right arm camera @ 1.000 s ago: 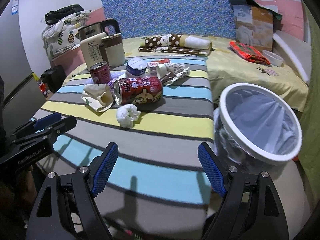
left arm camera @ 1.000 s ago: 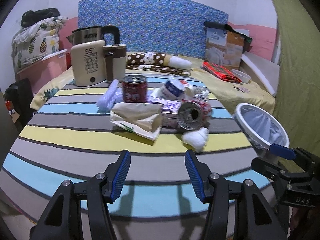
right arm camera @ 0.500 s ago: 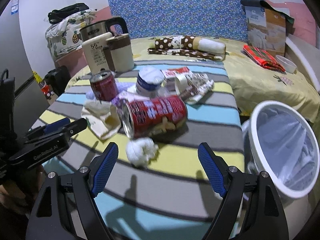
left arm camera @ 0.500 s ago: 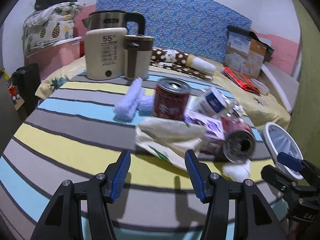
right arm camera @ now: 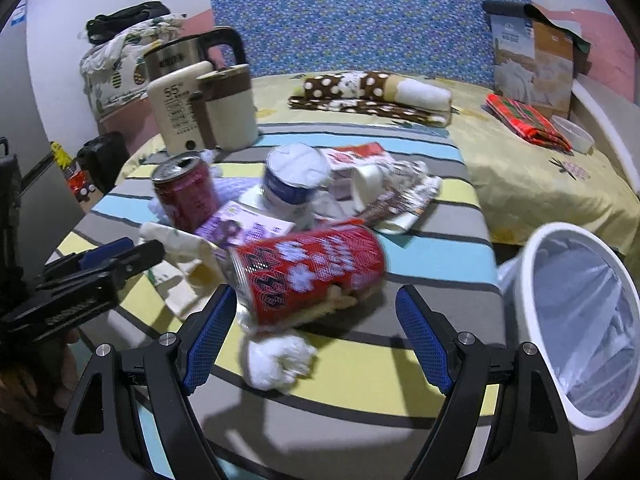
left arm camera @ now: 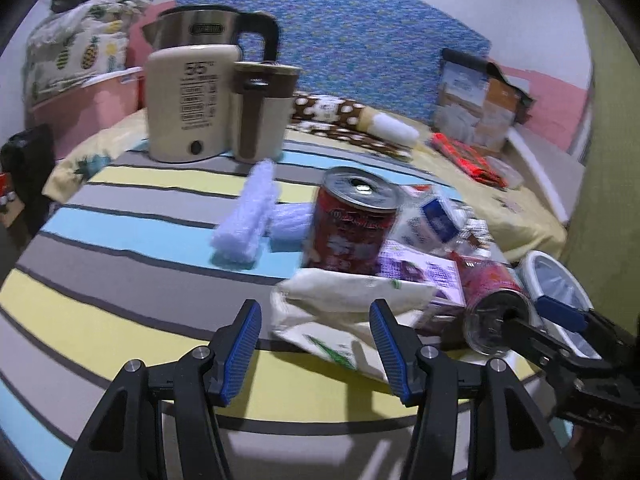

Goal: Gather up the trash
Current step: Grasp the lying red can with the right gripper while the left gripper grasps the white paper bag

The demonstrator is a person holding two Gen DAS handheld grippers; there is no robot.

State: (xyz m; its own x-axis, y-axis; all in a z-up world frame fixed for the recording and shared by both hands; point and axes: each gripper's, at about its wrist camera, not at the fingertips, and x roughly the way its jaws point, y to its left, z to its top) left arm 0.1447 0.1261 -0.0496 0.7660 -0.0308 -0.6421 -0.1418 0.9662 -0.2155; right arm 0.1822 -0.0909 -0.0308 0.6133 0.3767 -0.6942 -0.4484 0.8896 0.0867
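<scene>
A pile of trash lies on the striped table. In the right wrist view a red can point(right arm camera: 308, 272) lies on its side with a white crumpled tissue point(right arm camera: 276, 362) in front of it, both between the fingers of my open right gripper point(right arm camera: 316, 338). An upright red can point(right arm camera: 186, 192), a blue-and-white cup point(right arm camera: 294, 182) and a purple packet point(right arm camera: 244, 226) sit behind. In the left wrist view my open left gripper point(left arm camera: 316, 352) frames a cream paper bag point(left arm camera: 344, 312); the upright can point(left arm camera: 352, 220) stands behind it. A white trash bin point(right arm camera: 576, 320) with a plastic liner stands at the right.
A cream kettle base point(left arm camera: 188, 104) with a steel kettle and a brown-lidded mug point(left arm camera: 260, 112) stand at the table's far left. A lilac fuzzy cloth point(left arm camera: 248, 216) lies near them. A bed with a spotted roll point(right arm camera: 372, 92) and boxes lies beyond.
Both grippers have moved forward toward the trash pile. The lying can and tissue now sit between the right fingers, and the paper bag between the left fingers. Both stay open.
</scene>
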